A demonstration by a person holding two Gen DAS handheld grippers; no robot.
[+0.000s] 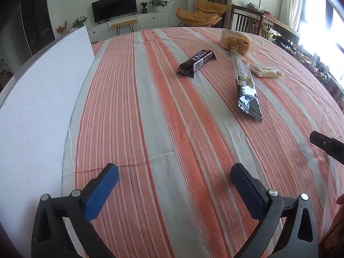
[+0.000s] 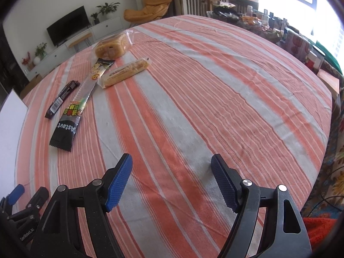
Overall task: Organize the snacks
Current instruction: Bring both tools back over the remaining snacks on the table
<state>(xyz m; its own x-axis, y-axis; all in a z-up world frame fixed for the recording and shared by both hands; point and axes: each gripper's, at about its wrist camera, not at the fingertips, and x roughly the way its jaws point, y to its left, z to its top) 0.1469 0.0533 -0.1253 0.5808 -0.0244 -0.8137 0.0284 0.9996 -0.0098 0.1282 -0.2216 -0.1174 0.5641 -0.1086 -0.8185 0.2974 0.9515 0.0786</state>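
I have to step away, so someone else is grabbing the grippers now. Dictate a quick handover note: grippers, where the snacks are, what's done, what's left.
Left gripper: open, empty, low over the orange-and-grey striped tablecloth.
Right gripper: open, empty, also over the cloth.
Snacks, all loose on the cloth: short dark brown wrapped bar; long narrow black-and-clear packet; pale yellow wrapped cake bar right beside the long packet; round bread in a clear bag at the long packet's far end.
A flat white board lies along the left side, nothing on it.
Done: nothing gathered yet.
Left: all four snacks.
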